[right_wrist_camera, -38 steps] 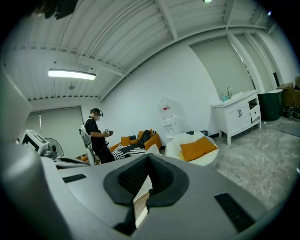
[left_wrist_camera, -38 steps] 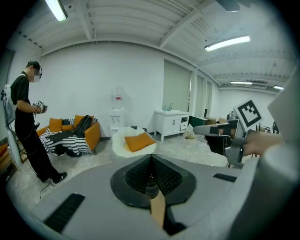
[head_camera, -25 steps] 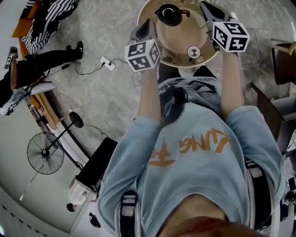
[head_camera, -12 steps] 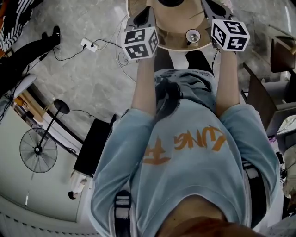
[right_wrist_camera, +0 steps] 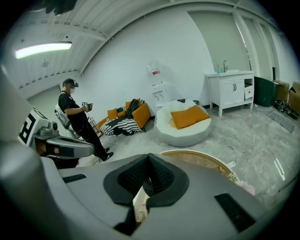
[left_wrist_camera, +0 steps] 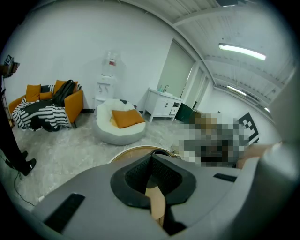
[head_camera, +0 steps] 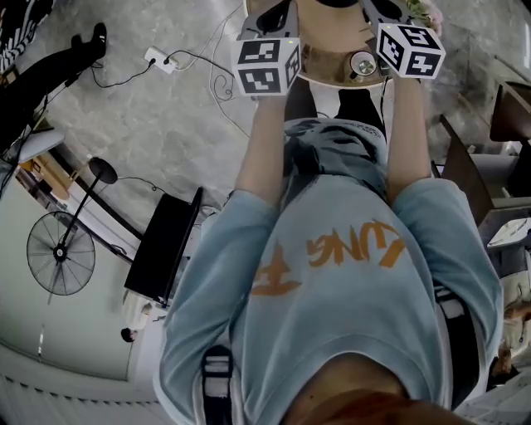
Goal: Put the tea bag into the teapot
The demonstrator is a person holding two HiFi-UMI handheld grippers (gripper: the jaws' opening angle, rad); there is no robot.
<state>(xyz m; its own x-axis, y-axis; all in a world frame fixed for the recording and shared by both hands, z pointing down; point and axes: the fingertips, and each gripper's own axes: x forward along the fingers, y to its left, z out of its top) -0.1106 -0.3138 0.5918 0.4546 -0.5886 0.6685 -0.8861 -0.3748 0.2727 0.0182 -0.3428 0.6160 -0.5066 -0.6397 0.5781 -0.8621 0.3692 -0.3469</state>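
Note:
The round wooden table [head_camera: 332,70] lies at the top edge of the head view. Only a dark sliver of the teapot [head_camera: 335,2] shows there, cut off by the frame. A small round metal piece [head_camera: 362,63] sits near the table's near rim. My left gripper [head_camera: 278,15] reaches over the table's left side and my right gripper [head_camera: 378,8] over its right. In the left gripper view the left gripper [left_wrist_camera: 151,158] has its pads meeting. The right gripper [right_wrist_camera: 149,158] looks the same in its own view. I cannot make out a tea bag.
A power strip with cables [head_camera: 158,58] lies on the floor left of the table, and a standing fan [head_camera: 60,253] is further left. A white beanbag with an orange cushion [right_wrist_camera: 185,123] sits beyond the table. A person in black [right_wrist_camera: 75,117] stands near orange chairs.
The table and both grippers have slid up to the frame's top, and the teapot has nearly left the view. The left gripper has shifted slightly right.

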